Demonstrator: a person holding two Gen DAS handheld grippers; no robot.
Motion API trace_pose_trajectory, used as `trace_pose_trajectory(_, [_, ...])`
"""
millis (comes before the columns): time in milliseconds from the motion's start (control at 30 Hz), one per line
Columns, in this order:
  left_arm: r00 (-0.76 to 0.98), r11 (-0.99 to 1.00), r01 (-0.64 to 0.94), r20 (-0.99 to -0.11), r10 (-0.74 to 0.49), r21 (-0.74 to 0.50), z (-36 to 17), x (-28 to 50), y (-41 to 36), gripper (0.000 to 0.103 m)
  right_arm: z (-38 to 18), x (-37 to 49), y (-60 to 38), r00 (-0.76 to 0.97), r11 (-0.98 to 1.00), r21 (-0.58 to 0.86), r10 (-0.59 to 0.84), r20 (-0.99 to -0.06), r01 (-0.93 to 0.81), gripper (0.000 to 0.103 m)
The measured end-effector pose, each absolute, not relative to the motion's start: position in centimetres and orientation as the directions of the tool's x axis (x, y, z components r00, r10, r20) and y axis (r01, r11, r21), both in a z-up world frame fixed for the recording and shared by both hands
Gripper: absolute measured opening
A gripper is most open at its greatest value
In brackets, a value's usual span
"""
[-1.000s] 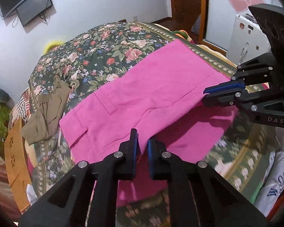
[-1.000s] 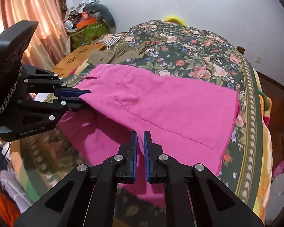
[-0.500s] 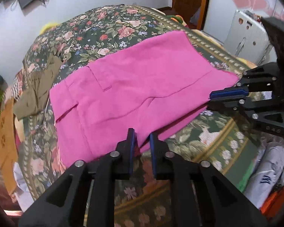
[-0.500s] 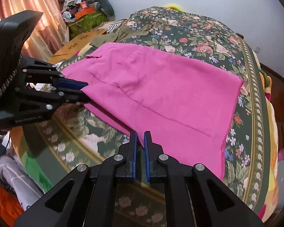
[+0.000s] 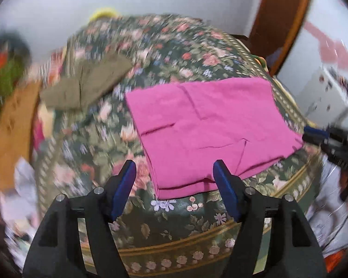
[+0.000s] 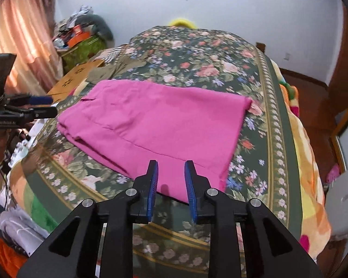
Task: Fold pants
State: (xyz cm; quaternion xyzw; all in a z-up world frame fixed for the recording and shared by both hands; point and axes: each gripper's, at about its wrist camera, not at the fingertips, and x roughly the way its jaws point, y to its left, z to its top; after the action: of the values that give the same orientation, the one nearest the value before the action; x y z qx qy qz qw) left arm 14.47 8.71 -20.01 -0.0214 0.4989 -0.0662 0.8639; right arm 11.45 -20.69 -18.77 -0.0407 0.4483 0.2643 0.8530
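The pink pants (image 5: 206, 125) lie folded flat on the floral bedspread (image 5: 174, 222), near its front edge; they also show in the right wrist view (image 6: 155, 125). My left gripper (image 5: 175, 173) is open wide and empty, just in front of the pants' near left corner. My right gripper (image 6: 170, 176) is open and empty, its fingertips over the pants' near edge. The right gripper shows at the right edge of the left wrist view (image 5: 317, 135); the left gripper shows at the left of the right wrist view (image 6: 41, 105).
Olive-brown pants (image 5: 85, 84) lie at the bed's far left. A wooden piece (image 6: 78, 76) stands beside the bed, with clutter on a green box (image 6: 81, 44) behind. Clothes (image 6: 18, 227) pile on the floor at the bed's front. A white cabinet (image 5: 324, 95) stands right.
Both grippers have opened and let go of the pants, which now lie flat and folded on the bed. Both grippers have drawn back; the left wrist view swung left and is blurred.
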Motion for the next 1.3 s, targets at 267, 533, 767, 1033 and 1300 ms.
trace_pose_trajectory(267, [0.426,0.986,0.036,-0.89,-0.161,-0.162,-23.5,15.3,8.6,0.041,-22.7,13.0,-21.8,0.396,0.898,0.169,0.34,-0.853,-0.407,0.021])
trace_pose_trajectory(533, [0.468,0.996,0.05,-0.879,-0.093,-0.079,-23.1,14.3,8.4,0.033,-23.6,12.8,-22.6,0.373,0.895,0.211,0.365,-0.853,-0.393,0.021])
trace_pose_trajectory(767, [0.463,0.99,0.029,-0.876,-0.137,-0.139,-23.9,14.1,9.7,0.035,-23.8,12.8,-22.5,0.375,0.896,0.209,0.363,-0.853,-0.391,0.021])
trace_pose_trajectory(1033, [0.524,0.998,0.05,-0.85,-0.047,-0.025,-20.9,15.2,10.0,0.051,-22.1,14.2,-22.4,0.363,0.895,0.181,0.341,-0.867,-0.409,0.022])
trace_pose_trajectory(1300, [0.562,1.0,-0.01,-0.827,-0.016,-0.026,-19.0,20.4,11.4,0.059,-19.5,17.5,-22.7,0.464,0.908,0.151,0.336,-0.819,-0.39,0.034])
